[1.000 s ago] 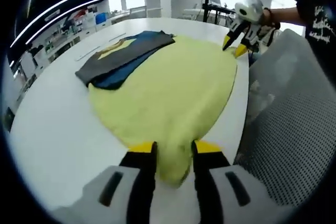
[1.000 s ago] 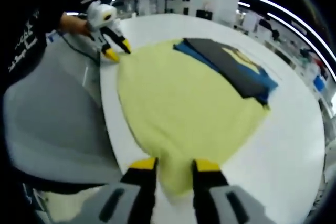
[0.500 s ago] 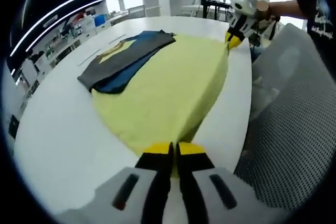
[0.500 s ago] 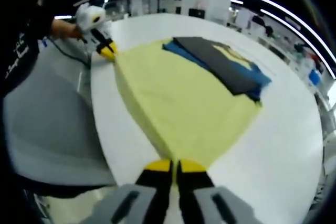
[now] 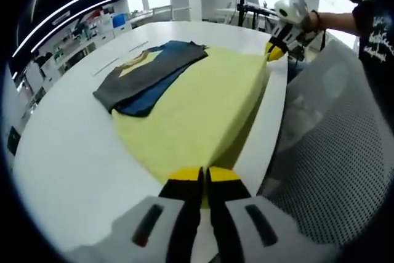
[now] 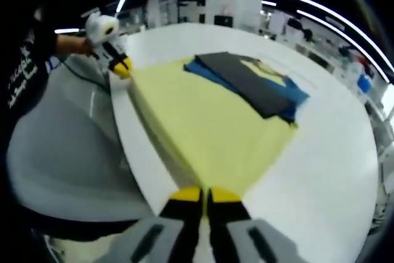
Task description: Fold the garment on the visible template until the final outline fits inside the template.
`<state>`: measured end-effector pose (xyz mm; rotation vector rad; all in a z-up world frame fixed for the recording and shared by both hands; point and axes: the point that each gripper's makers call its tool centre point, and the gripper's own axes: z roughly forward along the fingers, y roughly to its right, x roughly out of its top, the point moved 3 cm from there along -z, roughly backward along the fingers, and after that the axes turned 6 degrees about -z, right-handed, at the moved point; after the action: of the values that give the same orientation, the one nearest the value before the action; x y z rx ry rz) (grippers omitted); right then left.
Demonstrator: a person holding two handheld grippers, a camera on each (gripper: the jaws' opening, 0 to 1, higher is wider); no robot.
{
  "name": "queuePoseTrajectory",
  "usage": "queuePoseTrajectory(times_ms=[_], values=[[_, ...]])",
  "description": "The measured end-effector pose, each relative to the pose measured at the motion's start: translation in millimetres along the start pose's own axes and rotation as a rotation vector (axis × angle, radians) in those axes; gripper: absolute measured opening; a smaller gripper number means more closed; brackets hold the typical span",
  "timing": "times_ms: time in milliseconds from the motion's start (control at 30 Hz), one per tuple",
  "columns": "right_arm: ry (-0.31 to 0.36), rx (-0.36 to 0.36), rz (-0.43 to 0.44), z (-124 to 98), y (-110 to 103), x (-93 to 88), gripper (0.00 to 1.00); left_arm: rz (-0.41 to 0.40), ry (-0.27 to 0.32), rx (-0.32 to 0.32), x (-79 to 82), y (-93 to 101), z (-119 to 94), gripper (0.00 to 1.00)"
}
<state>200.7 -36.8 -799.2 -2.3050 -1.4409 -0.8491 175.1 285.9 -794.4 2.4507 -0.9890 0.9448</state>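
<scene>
A pale yellow garment (image 5: 197,106) lies spread on the white table (image 5: 68,152), its near edge lifted and pulled taut between the two grippers. My left gripper (image 5: 204,175) is shut on one corner of the garment; it appears in the right gripper view as a white tool with yellow tips (image 6: 120,69). My right gripper (image 6: 204,196) is shut on the other corner of the yellow garment (image 6: 209,124); in the left gripper view it shows at the far end (image 5: 275,49). Folded dark grey and blue clothes (image 5: 148,75) lie under the garment's far edge (image 6: 252,81).
A grey mesh chair (image 5: 326,152) stands close beside the table edge, also seen as the chair (image 6: 61,152). A person's hand and dark sleeve (image 5: 363,20) hold the far gripper. Shelves and desks line the room beyond the table.
Both grippers went from open around the garment's corners to shut on them. The near edge has since risen off the table and stretched tight.
</scene>
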Motion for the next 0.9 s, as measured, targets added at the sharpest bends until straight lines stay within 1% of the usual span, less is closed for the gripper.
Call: queuePoseTrajectory(times_ms=[67, 200, 500, 667, 767, 800, 900], values=[[0.001, 0.005, 0.000, -4, -4, 0.1, 0.00, -0.020, 0.012, 0.000, 5.7, 3.8, -6, 0.00], [0.003, 0.017, -0.004, -11, -12, 1.6, 0.00, -0.048, 0.012, -0.004, 7.5, 9.7, -14, 0.00], [0.005, 0.044, -0.026, -25, -26, 4.4, 0.00, -0.063, -0.013, -0.014, 2.7, 26.8, -29, 0.00], [0.004, 0.063, -0.031, -32, -33, 5.1, 0.00, -0.096, -0.021, -0.022, -1.9, 32.1, -36, 0.00], [0.005, 0.070, -0.022, -35, -36, 5.1, 0.00, -0.147, -0.034, -0.031, -4.5, 37.2, -39, 0.00], [0.006, 0.078, -0.001, -36, -38, 4.2, 0.00, -0.135, -0.042, -0.036, -5.6, 38.6, -40, 0.00], [0.008, 0.105, 0.016, -39, -45, 2.5, 0.00, -0.107, -0.062, -0.036, -6.8, 40.6, -44, 0.00]])
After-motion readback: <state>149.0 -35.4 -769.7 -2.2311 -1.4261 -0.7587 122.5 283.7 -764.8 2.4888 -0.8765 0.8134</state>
